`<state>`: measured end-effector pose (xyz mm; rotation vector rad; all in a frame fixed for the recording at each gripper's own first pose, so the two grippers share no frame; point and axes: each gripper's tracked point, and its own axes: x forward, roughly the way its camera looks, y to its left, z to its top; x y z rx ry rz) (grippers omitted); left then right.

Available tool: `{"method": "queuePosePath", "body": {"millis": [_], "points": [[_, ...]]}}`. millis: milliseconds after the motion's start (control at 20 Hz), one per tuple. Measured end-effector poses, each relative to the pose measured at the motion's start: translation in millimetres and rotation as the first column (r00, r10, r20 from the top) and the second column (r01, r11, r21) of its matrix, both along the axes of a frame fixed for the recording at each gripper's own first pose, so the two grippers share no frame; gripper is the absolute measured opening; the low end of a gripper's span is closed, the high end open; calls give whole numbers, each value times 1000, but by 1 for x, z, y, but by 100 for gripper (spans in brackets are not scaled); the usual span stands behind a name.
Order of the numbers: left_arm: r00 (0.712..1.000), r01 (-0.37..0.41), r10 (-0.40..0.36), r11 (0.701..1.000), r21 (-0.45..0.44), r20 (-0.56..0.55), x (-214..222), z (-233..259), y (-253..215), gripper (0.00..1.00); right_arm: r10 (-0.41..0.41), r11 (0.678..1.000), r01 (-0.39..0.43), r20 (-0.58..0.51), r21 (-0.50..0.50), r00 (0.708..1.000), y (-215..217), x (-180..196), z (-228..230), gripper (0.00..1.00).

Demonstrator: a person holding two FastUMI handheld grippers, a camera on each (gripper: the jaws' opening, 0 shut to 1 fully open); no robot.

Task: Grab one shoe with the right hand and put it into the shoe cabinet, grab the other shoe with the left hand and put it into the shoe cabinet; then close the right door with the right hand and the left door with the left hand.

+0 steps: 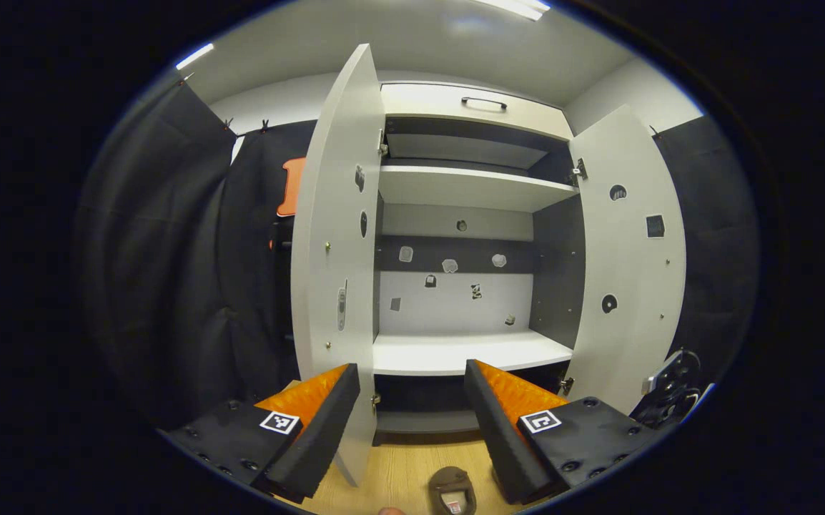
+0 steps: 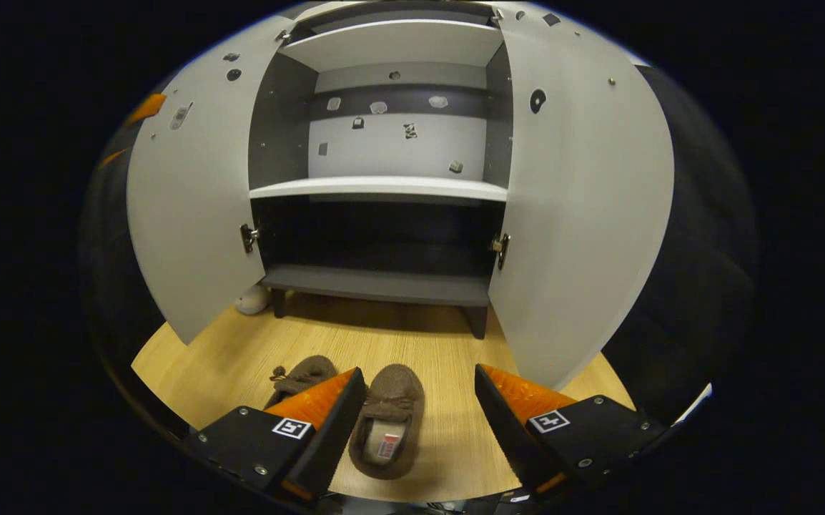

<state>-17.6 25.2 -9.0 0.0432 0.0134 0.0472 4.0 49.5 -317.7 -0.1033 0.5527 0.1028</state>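
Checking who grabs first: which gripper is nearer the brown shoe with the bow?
Right. The right gripper hangs open right over that shoe; the left gripper faces the cabinet shelves higher up.

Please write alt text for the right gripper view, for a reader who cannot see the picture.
Two brown fuzzy slippers, the right slipper and the left slipper, lie on the light wooden floor before the open grey shoe cabinet. Both cabinet doors stand wide open. The right tool hangs open above the right slipper.
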Motion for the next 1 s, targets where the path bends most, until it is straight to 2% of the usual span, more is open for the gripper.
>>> {"method": "queuePosePath", "body": {"millis": [200,400,450,500,650,750,850,900,1000], "points": [[1000,-25,25,1000,1,-15,-4,-6,8,96,9,1000,-8,-103,7,995,5,1,-57,94],[998,-53,53,999,14,-37,-7,-14,17,96,-32,999,32,-177,-3,984,-2,3,-96,90],[997,-58,59,998,17,-41,-8,-15,20,99,-43,999,42,-189,-10,981,-6,5,-104,86],[997,-65,66,998,20,-46,-9,-17,21,96,-52,999,50,-200,-17,978,-9,6,-111,84],[995,-80,82,996,27,-58,-10,-22,27,96,-57,998,62,-252,10,966,-9,7,-129,71],[994,-86,89,996,32,-70,-11,-26,29,94,-57,997,68,-283,31,958,-7,5,-138,67],[993,-90,92,995,37,-79,-10,-30,30,99,-50,997,64,-293,41,955,-3,5,-145,59],[992,-89,92,995,37,-85,-10,-32,30,94,-48,997,63,-296,41,954,-2,6,-147,56],[991,-85,88,996,34,-96,-9,-36,29,94,-50,997,68,-311,44,949,-1,5,-151,48]]}}
